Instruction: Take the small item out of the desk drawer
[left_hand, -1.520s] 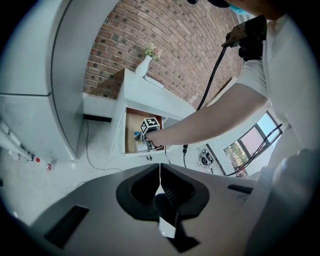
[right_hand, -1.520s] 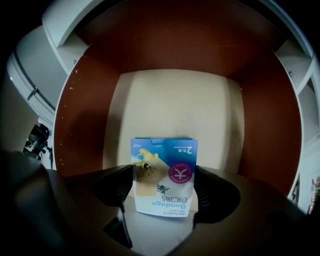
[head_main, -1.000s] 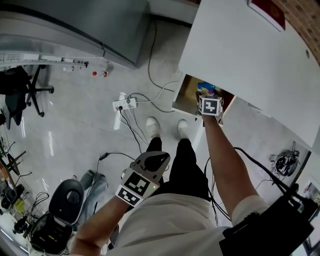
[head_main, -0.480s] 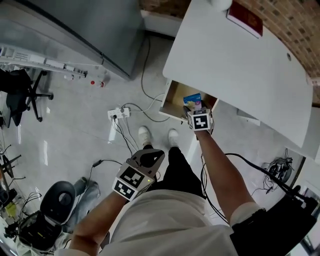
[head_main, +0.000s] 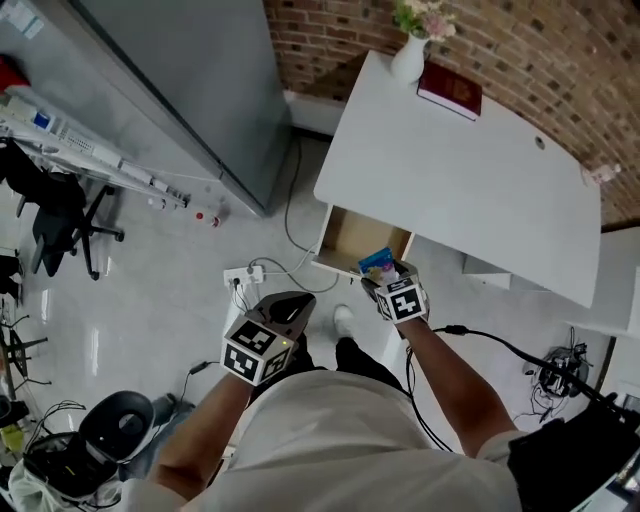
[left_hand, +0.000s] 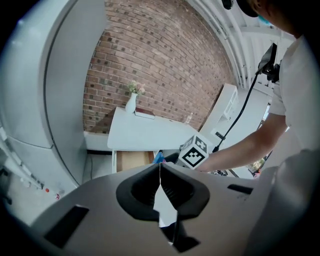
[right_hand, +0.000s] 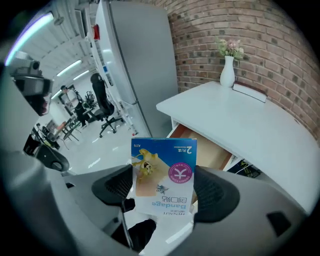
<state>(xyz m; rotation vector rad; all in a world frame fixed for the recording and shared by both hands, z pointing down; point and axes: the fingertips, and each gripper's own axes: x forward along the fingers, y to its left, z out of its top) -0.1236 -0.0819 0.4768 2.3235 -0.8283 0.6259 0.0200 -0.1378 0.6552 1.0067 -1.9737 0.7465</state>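
My right gripper is shut on a small blue bandage box, held upside down between the dark pads. In the head view the right gripper holds that bandage box just in front of the open wooden drawer under the white desk. The open drawer shows bare wood behind the box. My left gripper hangs low at my left side, apart from the desk; its jaws meet with nothing between them. In the left gripper view the left gripper points toward the desk.
A white vase of flowers and a red book rest on the desk's far edge by the brick wall. A tall grey cabinet stands left of the desk. A power strip with cables lies on the floor; office chairs stand at far left.
My right gripper has drawn back out of the drawer with the bandage box. My head view has tilted up, so more of the desk and the brick wall show. The left gripper stays low.
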